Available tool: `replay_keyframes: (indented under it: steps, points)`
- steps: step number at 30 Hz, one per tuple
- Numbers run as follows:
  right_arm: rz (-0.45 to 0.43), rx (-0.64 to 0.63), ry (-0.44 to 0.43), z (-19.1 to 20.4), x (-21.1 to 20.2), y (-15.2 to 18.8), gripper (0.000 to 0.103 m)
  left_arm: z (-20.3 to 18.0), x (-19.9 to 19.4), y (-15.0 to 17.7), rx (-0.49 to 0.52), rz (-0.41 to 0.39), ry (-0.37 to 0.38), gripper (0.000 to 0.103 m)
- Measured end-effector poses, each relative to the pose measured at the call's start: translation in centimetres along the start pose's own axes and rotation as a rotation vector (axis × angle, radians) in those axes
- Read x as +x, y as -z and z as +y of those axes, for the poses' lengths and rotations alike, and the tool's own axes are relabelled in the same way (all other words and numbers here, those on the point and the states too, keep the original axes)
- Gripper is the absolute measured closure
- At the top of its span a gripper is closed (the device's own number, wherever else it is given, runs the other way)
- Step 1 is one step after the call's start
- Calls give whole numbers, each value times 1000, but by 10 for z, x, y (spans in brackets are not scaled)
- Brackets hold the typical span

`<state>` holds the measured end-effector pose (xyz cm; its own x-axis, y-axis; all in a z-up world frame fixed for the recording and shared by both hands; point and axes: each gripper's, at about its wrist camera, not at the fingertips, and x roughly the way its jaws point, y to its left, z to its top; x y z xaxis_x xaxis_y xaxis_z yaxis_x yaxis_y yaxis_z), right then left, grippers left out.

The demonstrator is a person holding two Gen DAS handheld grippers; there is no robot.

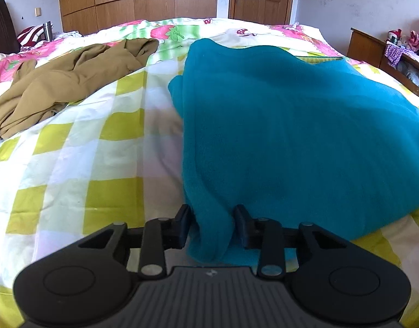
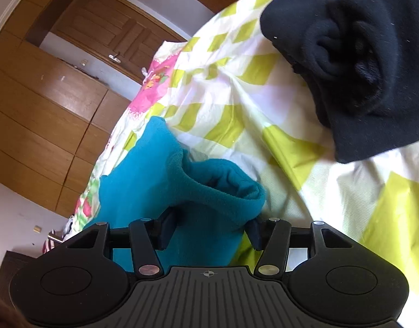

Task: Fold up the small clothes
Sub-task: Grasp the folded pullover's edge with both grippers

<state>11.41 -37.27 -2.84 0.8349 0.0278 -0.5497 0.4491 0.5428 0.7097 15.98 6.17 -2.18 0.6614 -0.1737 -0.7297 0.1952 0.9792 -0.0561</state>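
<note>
Item: teal fleece (image 1: 278, 125), lying on the bed (image 1: 81, 164), near edge bunched toward me. Left gripper (image 1: 213, 222): jaws part-spread with a hanging fold of fleece between them; whether the pads press it, I cannot tell. Right gripper (image 2: 211, 228): jaws spread wide around a rolled cuff-like end, fabric loose between, not pinched. Purpose, as I judge: both ends taken at the near hem to lift and fold. Also present: tan garment (image 1: 59, 82) well apart at left; black garment (image 2: 360, 63) near the right, clear of the fold path.
</note>
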Motion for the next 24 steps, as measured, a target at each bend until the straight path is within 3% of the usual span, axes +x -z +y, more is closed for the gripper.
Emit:
replay_keyframes:
  steps: [2,5,8,12,16,19,21,22,23,24]
  points:
    - [29,-7,-1,1,8,-5,85,-2,-4,-4,-4,5,10,61]
    - [32,104,-80,-7,7,-25,86,-16,-10,-3,51,26,47,63]
    - [-40,85,-47,-5,3,-39,86,-33,-23,8,87,41,71,63]
    - [1,37,-37,-2,5,-40,81,-37,-50,3,56,-45,38,62]
    - [-35,-27,-23,5,-1,-33,52,-33,-57,-10,-14,-133,-1,56]
    - [-19,20,-40,0,3,-34,52,-35,-34,-7,-41,-76,-13,55]
    - [-34,3,-6,1,6,-37,52,-36,-19,6,-39,6,-14,70]
    - [-22,7,-13,0,10,-39,57,-35,-16,12,-48,25,-3,72]
    - [4,29,-18,-2,14,-41,76,-34,-18,19,-66,39,7,73]
    - [31,47,-29,-4,16,-42,86,-34,-20,22,-77,46,13,75]
